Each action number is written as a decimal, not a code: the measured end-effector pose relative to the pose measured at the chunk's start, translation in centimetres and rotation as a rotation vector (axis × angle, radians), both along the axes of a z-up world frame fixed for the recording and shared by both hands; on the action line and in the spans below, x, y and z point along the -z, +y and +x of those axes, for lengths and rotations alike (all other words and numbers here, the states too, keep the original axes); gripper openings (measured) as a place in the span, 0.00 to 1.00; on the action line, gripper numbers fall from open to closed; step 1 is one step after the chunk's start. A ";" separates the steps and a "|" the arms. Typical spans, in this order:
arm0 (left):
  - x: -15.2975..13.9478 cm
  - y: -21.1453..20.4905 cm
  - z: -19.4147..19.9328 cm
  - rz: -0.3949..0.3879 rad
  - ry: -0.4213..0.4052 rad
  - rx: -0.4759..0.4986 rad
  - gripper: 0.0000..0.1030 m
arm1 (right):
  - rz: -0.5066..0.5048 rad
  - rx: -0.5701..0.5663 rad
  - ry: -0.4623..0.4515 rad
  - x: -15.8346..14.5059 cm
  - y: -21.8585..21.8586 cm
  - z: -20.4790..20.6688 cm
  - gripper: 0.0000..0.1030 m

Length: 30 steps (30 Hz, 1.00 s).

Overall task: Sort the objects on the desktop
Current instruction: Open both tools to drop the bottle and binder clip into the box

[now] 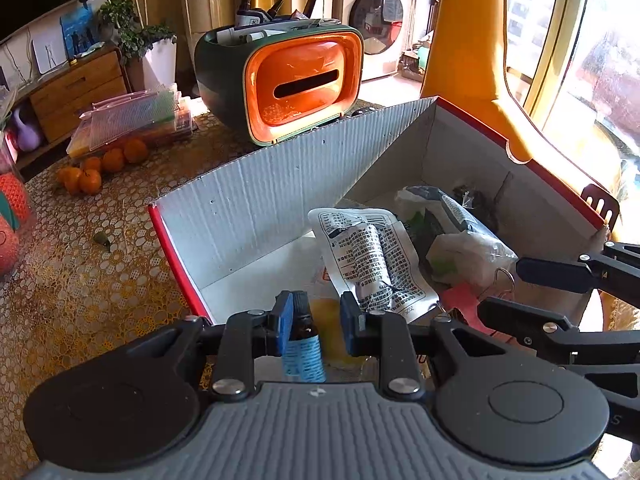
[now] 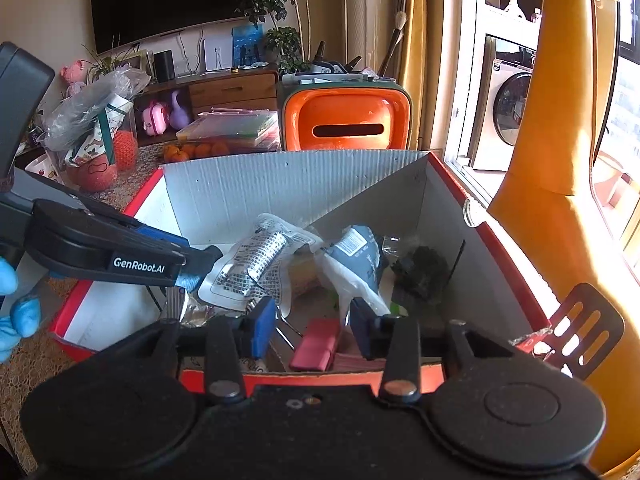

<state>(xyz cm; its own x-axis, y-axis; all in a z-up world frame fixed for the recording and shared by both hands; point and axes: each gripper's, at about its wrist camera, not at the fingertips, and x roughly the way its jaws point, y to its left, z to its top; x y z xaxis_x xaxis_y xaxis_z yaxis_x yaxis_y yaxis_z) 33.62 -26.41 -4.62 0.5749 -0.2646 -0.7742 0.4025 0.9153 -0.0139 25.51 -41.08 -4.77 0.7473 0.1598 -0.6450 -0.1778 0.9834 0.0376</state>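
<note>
Blue-labelled, the dark small bottle [image 1: 303, 344] stands nearly upright, cap pointing away from the camera, against the left pad of the left tongs [image 1: 316, 322]; whether the right pad touches it I cannot tell. "GenRobot.AI" marks those tongs. Ahead, the red-edged cardboard box [image 1: 248, 200] holds a printed silver pouch [image 1: 370, 260] and a white bag [image 1: 464, 240]. Right tongs [image 2: 312, 330] stand spread above a red clip [image 2: 314, 350].

Left gripper [image 1: 316, 326] fingers clamped; right gripper [image 2: 314, 334] parted.
</note>
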 end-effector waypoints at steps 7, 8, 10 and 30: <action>-1.2 0.5 -1.0 -0.021 -0.025 -0.008 0.23 | 0.006 0.003 -0.004 -0.5 -0.1 -0.6 0.48; -1.3 0.6 -1.2 -0.022 -0.027 -0.009 0.23 | 0.008 0.002 -0.006 -0.7 0.0 -0.7 0.48; -1.6 0.7 -1.7 -0.027 -0.033 -0.005 0.23 | 0.012 -0.003 -0.013 -1.0 0.1 -1.0 0.48; -3.7 3.6 -7.2 -0.090 -0.065 0.021 0.26 | 0.049 -0.032 -0.058 -3.7 1.8 -4.1 0.54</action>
<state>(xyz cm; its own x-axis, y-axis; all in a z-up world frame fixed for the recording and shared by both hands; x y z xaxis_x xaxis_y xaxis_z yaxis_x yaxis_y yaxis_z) 26.38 -22.86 -0.88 0.6168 -0.3442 -0.7079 0.4245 0.9028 -0.0690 21.40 -39.30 -1.08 0.7770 0.2142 -0.5919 -0.2123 0.9744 0.0740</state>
